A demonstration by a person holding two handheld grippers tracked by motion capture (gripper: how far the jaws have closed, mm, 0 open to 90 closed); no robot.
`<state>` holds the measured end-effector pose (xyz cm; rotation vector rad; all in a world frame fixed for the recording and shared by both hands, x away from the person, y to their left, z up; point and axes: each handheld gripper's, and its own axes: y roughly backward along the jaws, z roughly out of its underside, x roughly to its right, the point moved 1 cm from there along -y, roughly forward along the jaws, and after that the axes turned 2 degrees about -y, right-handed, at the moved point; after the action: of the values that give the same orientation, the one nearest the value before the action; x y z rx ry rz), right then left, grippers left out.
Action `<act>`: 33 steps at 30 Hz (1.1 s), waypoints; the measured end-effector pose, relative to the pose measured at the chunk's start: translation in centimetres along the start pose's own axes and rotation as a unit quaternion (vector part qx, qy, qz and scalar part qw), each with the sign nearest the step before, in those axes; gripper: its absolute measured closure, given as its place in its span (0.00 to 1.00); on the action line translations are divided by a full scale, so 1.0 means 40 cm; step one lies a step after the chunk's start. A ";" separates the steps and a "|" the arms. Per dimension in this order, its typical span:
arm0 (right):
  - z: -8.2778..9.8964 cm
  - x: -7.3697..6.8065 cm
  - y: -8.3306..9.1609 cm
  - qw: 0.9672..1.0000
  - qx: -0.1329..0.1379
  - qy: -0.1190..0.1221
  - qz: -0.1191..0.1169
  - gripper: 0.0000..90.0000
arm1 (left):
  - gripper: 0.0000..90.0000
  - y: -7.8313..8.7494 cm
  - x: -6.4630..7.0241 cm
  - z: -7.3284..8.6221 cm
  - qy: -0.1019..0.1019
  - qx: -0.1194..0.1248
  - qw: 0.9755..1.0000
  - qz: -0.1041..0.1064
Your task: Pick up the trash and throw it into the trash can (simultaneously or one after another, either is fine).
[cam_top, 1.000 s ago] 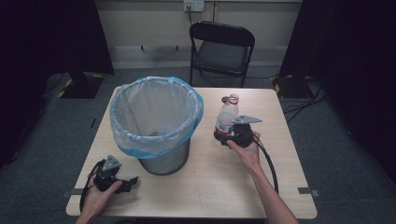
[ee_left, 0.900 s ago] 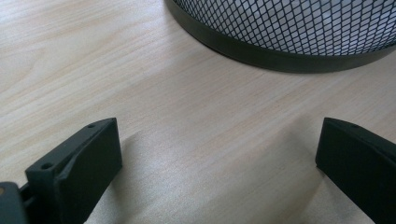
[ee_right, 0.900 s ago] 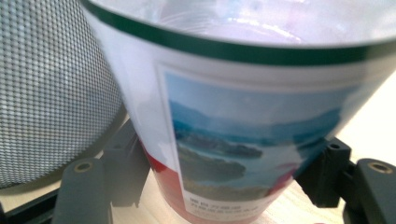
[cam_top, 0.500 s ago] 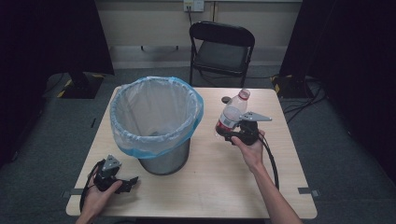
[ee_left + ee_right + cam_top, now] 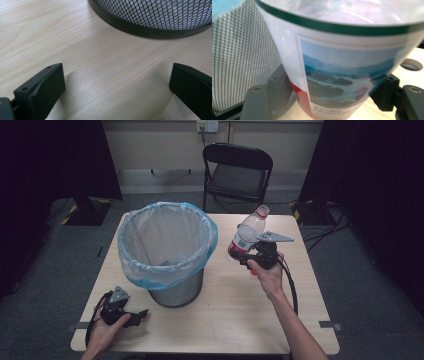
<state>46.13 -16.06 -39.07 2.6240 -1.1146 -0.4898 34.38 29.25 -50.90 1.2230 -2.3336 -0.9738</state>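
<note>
The person's right forearm comes in from the near edge and slants up over the tabletop, wrist bent slightly, the right hand wrapped round the body of the right tongs. Those tongs are raised clear of the surface and tilt up and to the left, both black jaws pressed against the sides of a bottle, with the cable looping down along the forearm. The left hand lies low at the near left corner, cradling the left tongs, which rest pointing right with jaws spread wide and nothing between them.
</note>
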 end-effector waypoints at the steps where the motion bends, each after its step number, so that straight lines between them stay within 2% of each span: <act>1: -0.006 -0.001 0.000 1.000 0.000 0.002 -0.001 0.33 | 0.00 0.000 0.000 0.000 0.000 0.000 1.000 0.000; 3: -0.018 -0.005 0.001 1.000 0.001 0.004 -0.008 0.33 | 0.00 0.000 0.000 0.000 0.000 0.000 1.000 0.000; 15: -0.094 -0.021 0.022 0.999 0.031 0.017 -0.010 0.33 | 0.00 0.000 0.000 0.000 0.000 0.000 1.000 0.000; 20: -0.116 -0.021 0.023 0.999 0.048 0.007 -0.013 0.33 | 0.00 0.000 0.000 0.000 0.000 0.000 1.000 0.000; 33: -0.188 -0.034 0.041 0.997 0.079 0.016 -0.019 0.33 | 0.00 0.000 0.000 0.000 0.000 0.000 1.000 0.000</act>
<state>47.16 -15.47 -31.33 2.7826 -1.1392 -0.3811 34.38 29.25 -50.90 1.2229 -2.3338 -0.9741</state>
